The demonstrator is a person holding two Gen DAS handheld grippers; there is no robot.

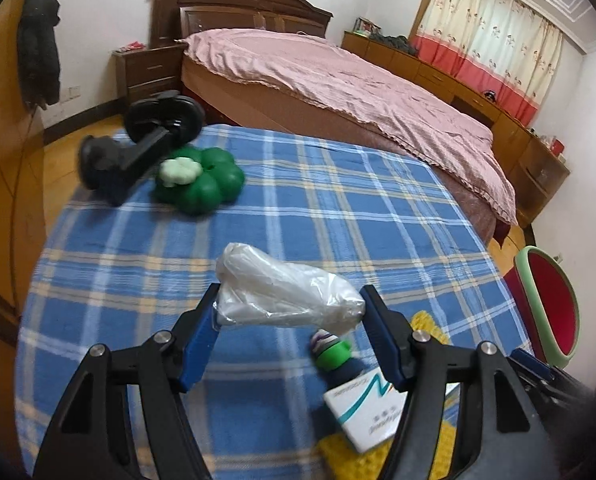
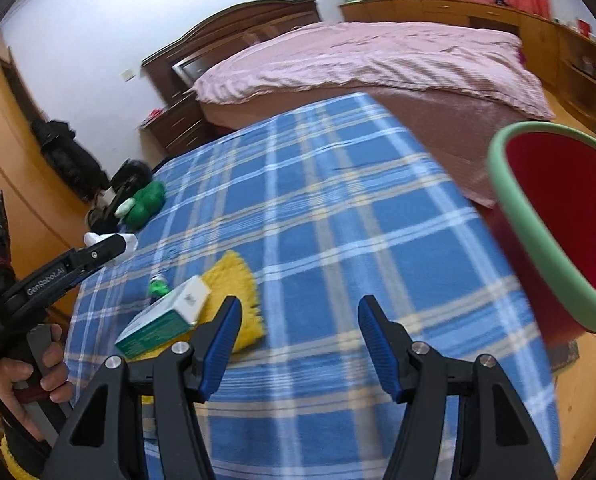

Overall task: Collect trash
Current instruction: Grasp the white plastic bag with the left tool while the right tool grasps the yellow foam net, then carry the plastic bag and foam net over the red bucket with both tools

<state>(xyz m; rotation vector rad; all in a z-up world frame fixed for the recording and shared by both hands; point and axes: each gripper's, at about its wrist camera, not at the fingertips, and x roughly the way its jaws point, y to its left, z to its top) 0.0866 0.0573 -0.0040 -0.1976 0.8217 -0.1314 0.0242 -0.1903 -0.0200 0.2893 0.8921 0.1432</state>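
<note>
A crumpled clear plastic bag hangs above the blue plaid cloth, and my left gripper is shut on it, one blue pad at each end. In the right wrist view that left gripper shows side-on at the left, with a bit of the white bag at its tip. My right gripper is open over the plaid cloth with nothing between its fingers. A red bin with a green rim stands off the table's right edge, also seen in the left wrist view.
On the cloth lie a white and teal box, a small green-capped item, a yellow cloth and a green flower-shaped toy. A black object sits at the far left corner. A pink-covered bed stands behind.
</note>
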